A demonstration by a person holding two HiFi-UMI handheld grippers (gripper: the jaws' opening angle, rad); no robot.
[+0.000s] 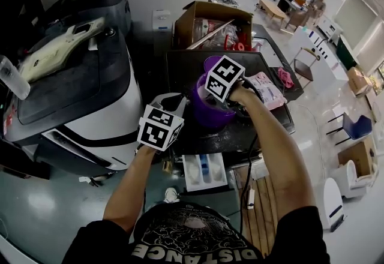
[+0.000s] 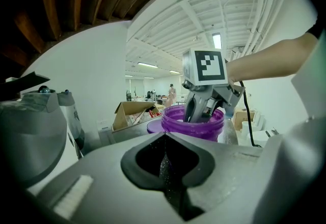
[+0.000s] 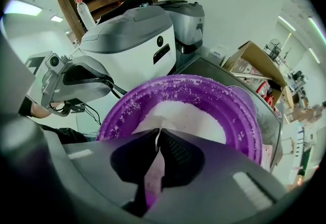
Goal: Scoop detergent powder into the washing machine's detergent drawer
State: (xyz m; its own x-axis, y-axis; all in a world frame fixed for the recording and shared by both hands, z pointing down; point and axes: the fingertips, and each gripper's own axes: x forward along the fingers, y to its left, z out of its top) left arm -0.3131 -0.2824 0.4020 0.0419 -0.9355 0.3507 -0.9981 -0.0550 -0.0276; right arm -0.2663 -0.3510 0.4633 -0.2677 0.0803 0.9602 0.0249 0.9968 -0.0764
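A purple tub [image 1: 207,114] of white detergent powder [image 3: 189,116] stands on the dark machine top [image 1: 180,71]. My right gripper [image 1: 225,105] reaches down into the tub [image 2: 192,129]. In the right gripper view its jaws [image 3: 159,134] are shut on a thin pale scoop handle [image 3: 153,177]; the scoop's bowl is hidden. My left gripper [image 1: 170,102] hovers to the left of the tub, shut with nothing in it [image 2: 165,141], facing the right gripper [image 2: 201,114]. The white detergent drawer [image 1: 204,171] stands pulled out below the tub.
A purple lid [image 1: 209,63] lies behind the tub. An open cardboard box [image 1: 210,21] sits further back. A white and grey appliance [image 1: 78,89] fills the left side. A pink cloth [image 1: 267,90] lies to the right. A wooden pallet [image 1: 259,215] covers the floor by my feet.
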